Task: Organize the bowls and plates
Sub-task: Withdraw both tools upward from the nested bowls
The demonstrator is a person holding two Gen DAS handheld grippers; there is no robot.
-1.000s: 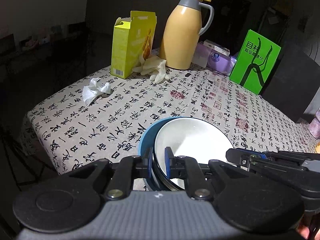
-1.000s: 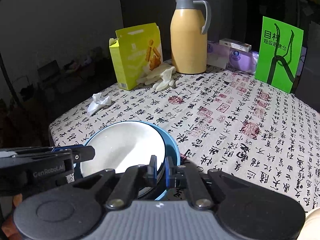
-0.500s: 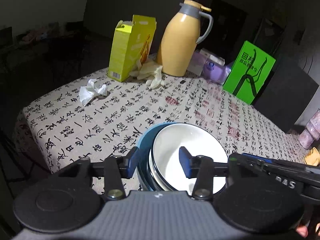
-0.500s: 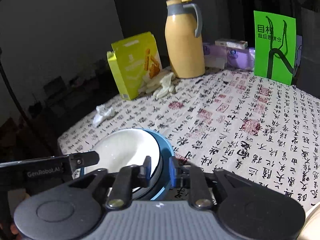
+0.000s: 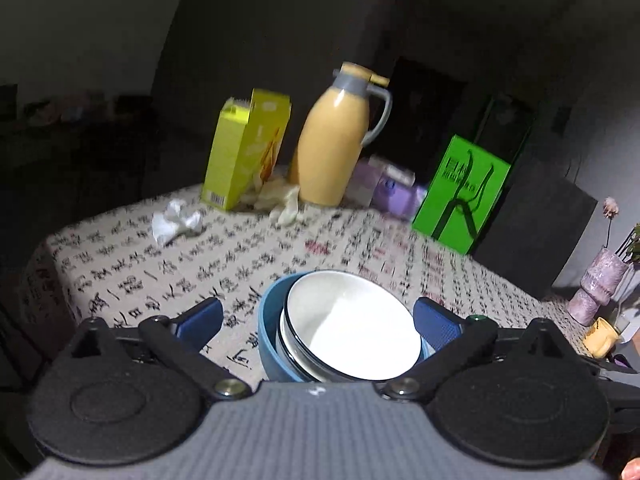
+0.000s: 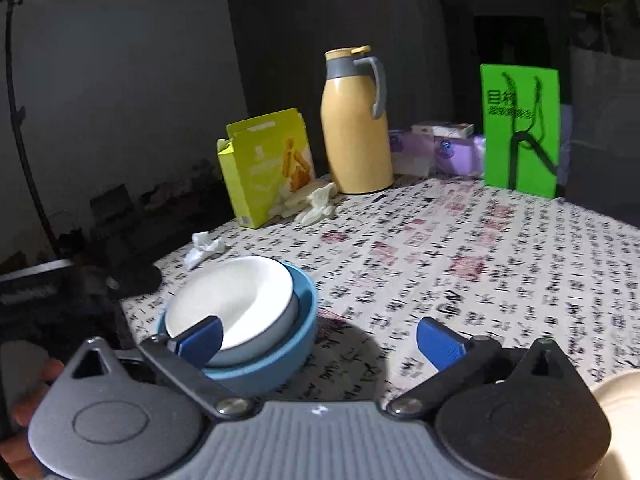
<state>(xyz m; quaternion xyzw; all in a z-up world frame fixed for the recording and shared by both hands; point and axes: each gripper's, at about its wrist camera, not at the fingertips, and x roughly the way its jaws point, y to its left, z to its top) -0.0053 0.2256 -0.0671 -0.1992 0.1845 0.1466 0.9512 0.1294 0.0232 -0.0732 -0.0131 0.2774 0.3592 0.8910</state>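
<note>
White bowl (image 5: 354, 322) nested inside blue bowl (image 5: 269, 330), both resting on calligraphy-print tablecloth (image 6: 460, 264) near its front edge. Left gripper (image 5: 318, 320) opening, blue pads wide to either side of the stack, touching neither bowl. Right gripper (image 6: 318, 338) likewise opening, jaws spread wide, left pad overlapping the white bowl's rim in view, contact not discernible, nothing clamped. Black brush characters and red seal stamps all over the cloth, too blurred to read. Farther back: crumpled tissue (image 5: 174, 222), pale gloves (image 6: 316, 204), yellow carton (image 6: 266, 166) with a snack picture, lettering illegible. Tan thermos jug (image 6: 356, 128) with grey handle. Purple packs (image 6: 452, 152). Green box (image 6: 520, 130) bearing black Chinese characters, first seemingly "目", rest unclear.
</note>
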